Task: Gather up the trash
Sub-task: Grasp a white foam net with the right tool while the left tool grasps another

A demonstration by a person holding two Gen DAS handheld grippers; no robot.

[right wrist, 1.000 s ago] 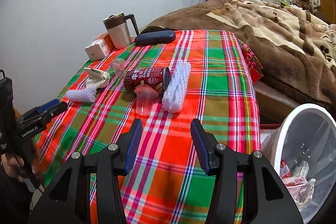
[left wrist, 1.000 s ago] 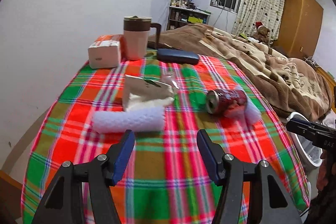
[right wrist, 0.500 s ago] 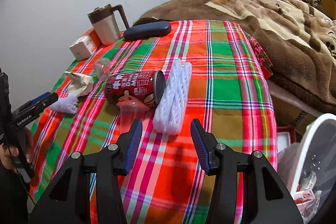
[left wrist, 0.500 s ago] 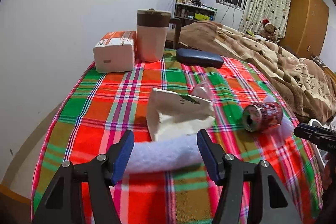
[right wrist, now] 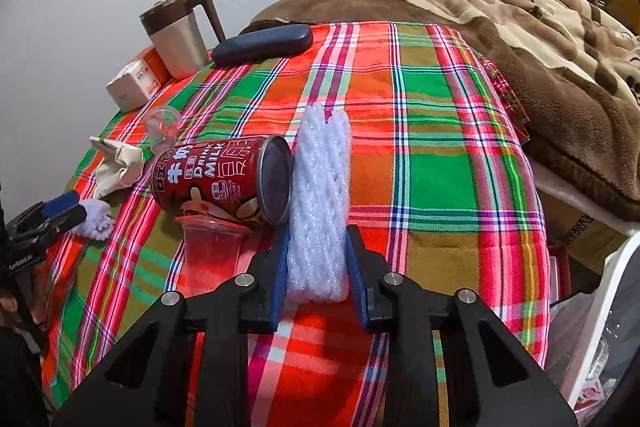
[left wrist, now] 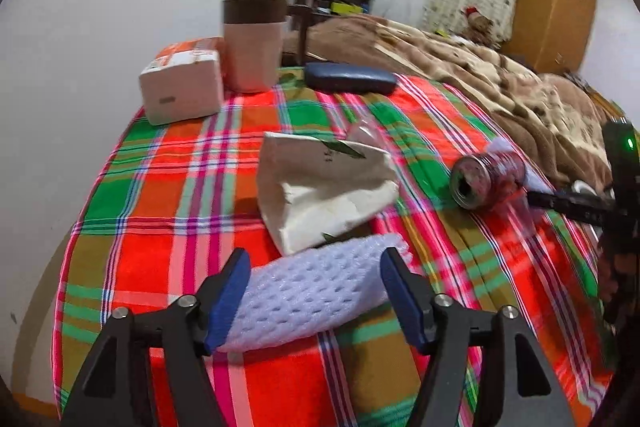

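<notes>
Right now my left gripper is spread wide with a lavender foam net sleeve lying crosswise between its blue fingers; the left pad looks to be against one end of the sleeve while the right pad sits just beside the other end, so nothing is squeezed. That sleeve rests on the plaid tablecloth, and just beyond it lies a crumpled cream paper bag with its mouth toward me. Farther right, a red milk can lies on its side, open end toward my left camera. My right gripper is drawn in narrow around the near end of a white foam net, with both blue pads pressed on its flanks; the net stretches away from me along the cloth and looks to touch the base end of the red can, which lies just to its left. A clear plastic cup lies tipped under the can's near side, and a second clear cup sits farther back beside the paper bag. At the far corner stand a tan mug with a brown lid, a small orange-and-white box and a dark blue case. A white bin with wrappers inside shows at the lower right, below the table edge, and a brown blanket covers the bed beyond.
</notes>
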